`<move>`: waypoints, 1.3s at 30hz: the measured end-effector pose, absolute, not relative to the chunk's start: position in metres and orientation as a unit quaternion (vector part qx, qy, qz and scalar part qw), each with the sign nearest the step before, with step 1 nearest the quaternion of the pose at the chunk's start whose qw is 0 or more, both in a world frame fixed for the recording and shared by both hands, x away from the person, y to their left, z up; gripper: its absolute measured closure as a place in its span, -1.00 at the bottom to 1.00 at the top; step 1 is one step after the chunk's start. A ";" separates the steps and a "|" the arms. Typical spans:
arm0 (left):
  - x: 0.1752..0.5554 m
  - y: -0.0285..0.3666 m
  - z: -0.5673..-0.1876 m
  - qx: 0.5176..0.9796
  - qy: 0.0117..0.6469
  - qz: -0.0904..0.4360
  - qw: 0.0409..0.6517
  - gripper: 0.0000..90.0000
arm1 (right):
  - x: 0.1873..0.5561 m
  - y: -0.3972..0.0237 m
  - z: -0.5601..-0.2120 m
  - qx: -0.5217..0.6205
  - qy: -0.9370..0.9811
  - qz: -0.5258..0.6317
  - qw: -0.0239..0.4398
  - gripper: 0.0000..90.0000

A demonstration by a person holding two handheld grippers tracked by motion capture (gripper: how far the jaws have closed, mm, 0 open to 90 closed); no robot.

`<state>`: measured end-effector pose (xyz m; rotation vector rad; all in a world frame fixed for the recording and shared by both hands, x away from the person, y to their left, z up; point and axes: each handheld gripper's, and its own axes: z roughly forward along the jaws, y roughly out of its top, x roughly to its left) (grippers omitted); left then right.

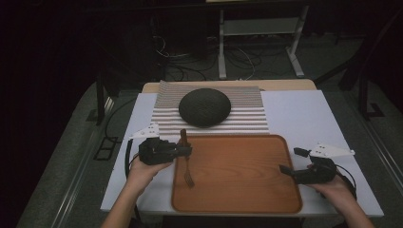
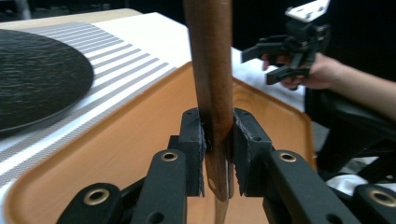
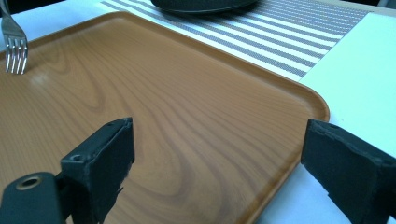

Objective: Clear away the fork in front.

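My left gripper [image 1: 188, 151] [image 2: 218, 140] is shut on a fork's brown wooden handle [image 1: 183, 137] [image 2: 210, 70] over the left edge of a wooden tray [image 1: 237, 175] [image 2: 140, 135] [image 3: 163, 107]. The handle rises past the jaws. In the right gripper view the metal tines [image 3: 14, 49] point down close to the tray; I cannot tell if they touch. My right gripper [image 1: 291, 160] [image 3: 215, 154] [image 2: 258, 65] stands open at the tray's right edge, nothing between its jaws.
Behind the tray lies a grey-and-white striped placemat [image 1: 247, 118] [image 2: 116, 60] [image 3: 289, 42] with a dark round domed object [image 1: 205, 107] [image 2: 37, 79] on it. A white cover [image 1: 294, 114] spreads over the table. Cables and a metal stand [image 1: 259, 42] are on the floor beyond.
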<state>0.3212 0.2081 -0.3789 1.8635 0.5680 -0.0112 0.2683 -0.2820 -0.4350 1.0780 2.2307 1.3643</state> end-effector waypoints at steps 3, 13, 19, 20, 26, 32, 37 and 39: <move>0.327 0.205 -0.383 0.800 0.244 0.010 0.548 0.63 | 0.268 -0.281 -0.435 0.377 0.779 0.477 0.156 -0.77; 0.345 0.195 -0.396 0.808 0.263 0.010 0.528 0.58 | 0.269 -0.282 -0.435 0.379 0.778 0.476 0.157 -0.77; 0.352 0.189 -0.407 0.818 0.270 -0.003 0.509 0.52 | 0.269 -0.282 -0.435 0.378 0.777 0.477 0.158 -0.77; 0.352 0.188 -0.408 0.819 0.270 -0.004 0.507 0.52 | 0.269 -0.282 -0.435 0.378 0.778 0.477 0.158 -0.77; 0.350 0.186 -0.416 0.818 0.284 -0.011 0.499 0.49 | 0.269 -0.282 -0.434 0.375 0.779 0.476 0.160 -0.76; 0.351 0.184 -0.424 0.823 0.297 -0.025 0.483 0.47 | 0.269 -0.280 -0.434 0.371 0.782 0.475 0.160 -0.76; 0.352 0.182 -0.432 0.822 0.314 -0.037 0.473 0.48 | 0.269 -0.280 -0.434 0.370 0.783 0.473 0.160 -0.75; 0.353 0.181 -0.435 0.824 0.318 -0.040 0.467 0.48 | 0.269 -0.280 -0.434 0.370 0.783 0.473 0.160 -0.75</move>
